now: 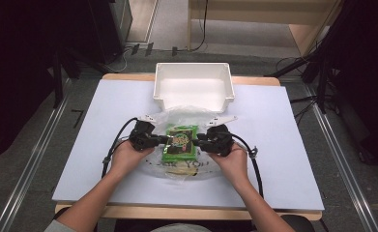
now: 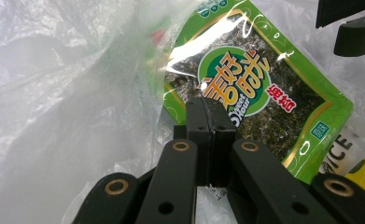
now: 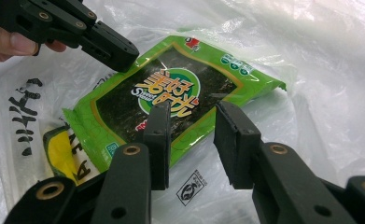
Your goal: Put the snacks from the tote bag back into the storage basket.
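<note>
Glossy green seaweed packet

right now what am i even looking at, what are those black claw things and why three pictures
A person sits at a table and holds a hand tool in each hand: a gripper with two black jaws, worked by hand. No robot arm is involved.

The high view comes from a camera above the table. The other two come from cameras riding on the grippers, each looking along its own jaws.

On the table lie a clear plastic bag, a green seaweed pack on top of it, and behind them a white bin. A yellow pack peeks out beside the green one.

The left gripper is shut at the green pack's edge; whether it pinches plastic I cannot tell. The right gripper is open over the pack's other side and holds nothing.
</note>
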Demonstrator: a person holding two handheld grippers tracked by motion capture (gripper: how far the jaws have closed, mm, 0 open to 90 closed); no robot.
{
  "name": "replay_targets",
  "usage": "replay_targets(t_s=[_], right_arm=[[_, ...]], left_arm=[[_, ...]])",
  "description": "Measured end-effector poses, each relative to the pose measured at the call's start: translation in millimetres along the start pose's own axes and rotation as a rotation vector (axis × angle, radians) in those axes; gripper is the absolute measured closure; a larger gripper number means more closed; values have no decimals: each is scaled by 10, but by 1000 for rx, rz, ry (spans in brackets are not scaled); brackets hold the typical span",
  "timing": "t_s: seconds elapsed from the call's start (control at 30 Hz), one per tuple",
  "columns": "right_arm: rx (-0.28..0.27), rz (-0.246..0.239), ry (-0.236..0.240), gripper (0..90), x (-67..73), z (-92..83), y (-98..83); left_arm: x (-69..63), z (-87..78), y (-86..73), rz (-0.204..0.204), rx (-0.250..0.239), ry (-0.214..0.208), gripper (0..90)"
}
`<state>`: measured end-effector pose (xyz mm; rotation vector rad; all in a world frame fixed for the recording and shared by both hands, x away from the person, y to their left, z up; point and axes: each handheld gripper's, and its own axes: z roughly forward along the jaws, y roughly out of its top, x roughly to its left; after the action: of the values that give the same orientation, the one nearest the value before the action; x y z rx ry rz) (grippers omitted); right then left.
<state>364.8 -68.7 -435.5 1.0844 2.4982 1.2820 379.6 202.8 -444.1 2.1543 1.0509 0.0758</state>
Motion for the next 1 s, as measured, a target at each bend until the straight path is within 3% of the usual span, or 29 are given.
replay_targets(t_s=[0.37, 0.47, 0.7, 1.0], right_arm=[[0, 7, 11, 620, 57, 38, 23], [-12, 28, 19, 553, 62, 29, 32], [-28, 43, 40, 501, 63, 40, 47], [-9, 114, 64, 381, 61, 134, 77]], left_arm=[[16, -3, -14, -7, -1, -1, 900], [31, 2, -20, -12, -2, 2, 900], [55, 14, -30, -22, 2, 4, 900], [56, 39, -36, -30, 0, -8, 900]])
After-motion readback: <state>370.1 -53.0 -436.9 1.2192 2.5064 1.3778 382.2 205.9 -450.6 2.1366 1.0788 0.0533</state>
